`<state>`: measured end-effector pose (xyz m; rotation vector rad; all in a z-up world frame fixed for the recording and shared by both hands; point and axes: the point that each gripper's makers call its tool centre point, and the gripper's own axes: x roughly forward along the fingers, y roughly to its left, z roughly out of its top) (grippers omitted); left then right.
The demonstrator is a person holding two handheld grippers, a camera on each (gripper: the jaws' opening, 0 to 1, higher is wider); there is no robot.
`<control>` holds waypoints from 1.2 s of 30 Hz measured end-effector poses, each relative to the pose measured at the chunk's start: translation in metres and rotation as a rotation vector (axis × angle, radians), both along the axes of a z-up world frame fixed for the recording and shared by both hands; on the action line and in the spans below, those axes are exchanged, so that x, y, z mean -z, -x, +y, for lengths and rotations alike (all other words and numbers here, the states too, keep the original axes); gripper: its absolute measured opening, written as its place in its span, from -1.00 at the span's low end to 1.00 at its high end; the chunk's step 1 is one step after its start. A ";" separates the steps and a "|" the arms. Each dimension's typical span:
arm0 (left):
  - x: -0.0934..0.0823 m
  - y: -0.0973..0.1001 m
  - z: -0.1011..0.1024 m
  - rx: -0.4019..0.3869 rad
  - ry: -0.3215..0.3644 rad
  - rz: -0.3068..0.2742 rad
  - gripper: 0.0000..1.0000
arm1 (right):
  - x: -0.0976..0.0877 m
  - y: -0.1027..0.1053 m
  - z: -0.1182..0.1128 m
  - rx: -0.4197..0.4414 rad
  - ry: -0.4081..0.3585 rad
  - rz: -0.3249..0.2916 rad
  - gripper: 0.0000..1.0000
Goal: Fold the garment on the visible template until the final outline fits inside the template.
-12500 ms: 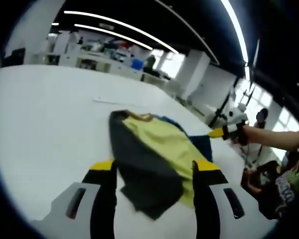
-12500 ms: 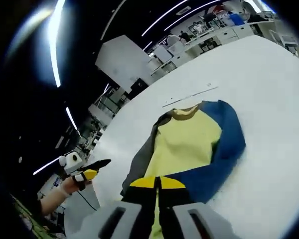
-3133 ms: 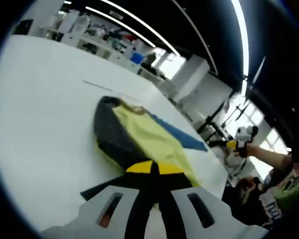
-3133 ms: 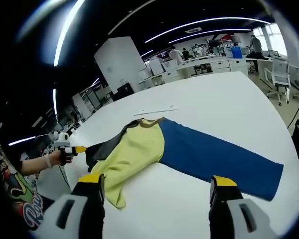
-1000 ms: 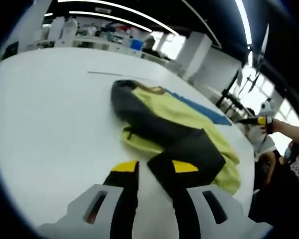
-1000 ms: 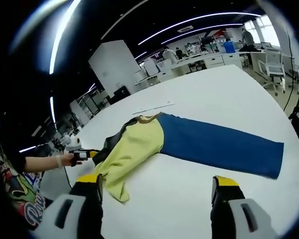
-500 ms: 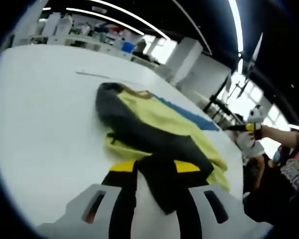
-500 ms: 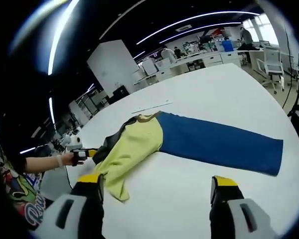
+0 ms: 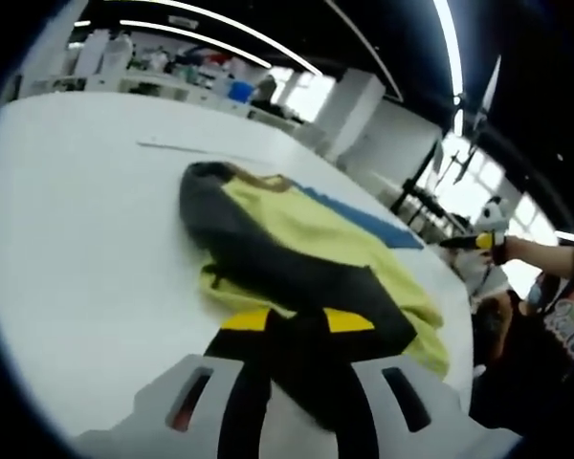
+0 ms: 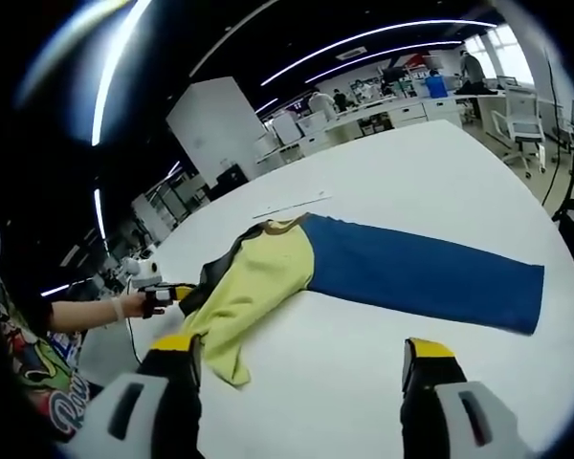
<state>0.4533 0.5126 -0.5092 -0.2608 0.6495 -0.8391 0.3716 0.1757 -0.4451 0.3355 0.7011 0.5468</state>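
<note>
Lying on the table [image 10: 430,182], garment [image 10: 364,273] beside thin strip [image 10: 292,206].

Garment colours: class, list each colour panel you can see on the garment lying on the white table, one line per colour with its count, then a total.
Yellow body panel: 1
Blue sleeve: 1
Dark grey sleeve: 1
Total: 3 colour panels on 1 garment

We make out part of a printed word, roughly "Rou", on the person's shirt [image 10: 53,406]; its remaining letters are cut off, and nothing else is legible.
</note>
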 end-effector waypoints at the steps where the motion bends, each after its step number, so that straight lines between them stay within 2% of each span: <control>1: 0.000 0.001 0.000 0.007 -0.001 0.001 -0.72 | 0.000 0.000 0.000 0.001 0.000 0.001 0.73; 7: 0.006 0.004 0.004 0.014 -0.017 0.019 -0.87 | -0.001 0.000 0.000 0.006 -0.004 -0.003 0.72; 15: 0.011 0.011 0.008 0.039 -0.048 0.032 -0.86 | 0.000 -0.001 0.005 0.000 -0.016 -0.004 0.70; 20: 0.011 0.015 0.016 0.075 -0.132 -0.017 -0.67 | 0.001 -0.001 0.007 -0.006 -0.015 -0.001 0.70; 25: 0.016 0.015 0.025 0.074 -0.191 -0.027 -0.68 | 0.000 -0.001 0.009 -0.004 -0.024 -0.001 0.69; 30: 0.016 0.012 0.017 0.086 -0.201 -0.046 -0.69 | 0.001 -0.001 0.010 -0.006 -0.024 0.003 0.69; 31: 0.017 0.012 0.016 0.091 -0.208 -0.054 -0.71 | 0.001 -0.002 0.010 -0.007 -0.024 0.002 0.69; 34: 0.020 0.008 0.019 0.126 -0.282 -0.119 -0.81 | 0.000 -0.002 0.010 -0.004 -0.029 0.001 0.69; 36: 0.019 0.011 0.016 0.138 -0.292 -0.132 -0.85 | -0.001 -0.002 0.010 -0.003 -0.030 0.002 0.68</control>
